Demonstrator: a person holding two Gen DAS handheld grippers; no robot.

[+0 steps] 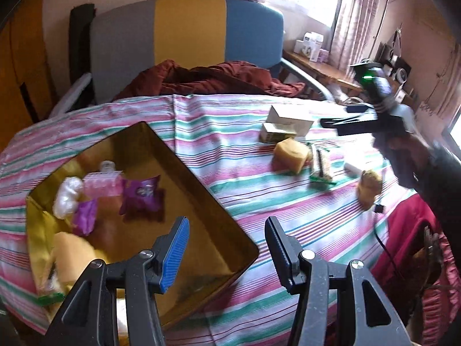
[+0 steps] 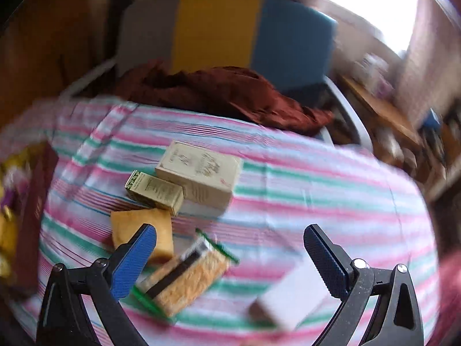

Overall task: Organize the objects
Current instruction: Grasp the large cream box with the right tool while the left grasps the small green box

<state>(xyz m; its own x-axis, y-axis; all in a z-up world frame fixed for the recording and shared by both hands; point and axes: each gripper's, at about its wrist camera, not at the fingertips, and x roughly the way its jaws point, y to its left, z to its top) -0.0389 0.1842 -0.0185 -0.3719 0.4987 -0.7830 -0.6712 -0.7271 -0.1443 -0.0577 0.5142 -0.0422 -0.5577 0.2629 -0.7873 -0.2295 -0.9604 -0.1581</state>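
I take the snack packet (image 2: pixel 184 279) as the next thing to tidy: it lies flat on the striped cloth (image 2: pixel 317 196), just near of the orange sponge-like block (image 2: pixel 144 230) and left of a pale flat box (image 2: pixel 291 300). It looks light and crinkly, with clear film over a crumbly biscuit and green sealed ends, so I judge it will slip and crush if squeezed hard. I would take it across its short width at the middle, gently.

My right gripper (image 2: pixel 230 253) hangs above it with the jaws wide apart and nothing between them. My left gripper (image 1: pixel 227 245) also stands apart and empty, over the near right corner of the gold box (image 1: pixel 201 201), where a purple pouch (image 1: pixel 142 194), a pink pack (image 1: pixel 102 186) and a white bundle (image 1: pixel 67 196) already lie. That box sits at the left of the table, well apart from the loose things.

Farther off are a small green carton (image 2: pixel 155 191) touching a larger cream carton (image 2: pixel 198 173); both look stiff and easy to pinch by their long sides. A yellowish wrapped lump (image 1: pixel 370 186) lies at the right edge.

The cloth is soft and wrinkled and may drag. Beyond the table stands a chair (image 1: pixel 187 43) in grey, yellow and blue with a dark red garment (image 1: pixel 207 77) on it, and a bright window at far right.
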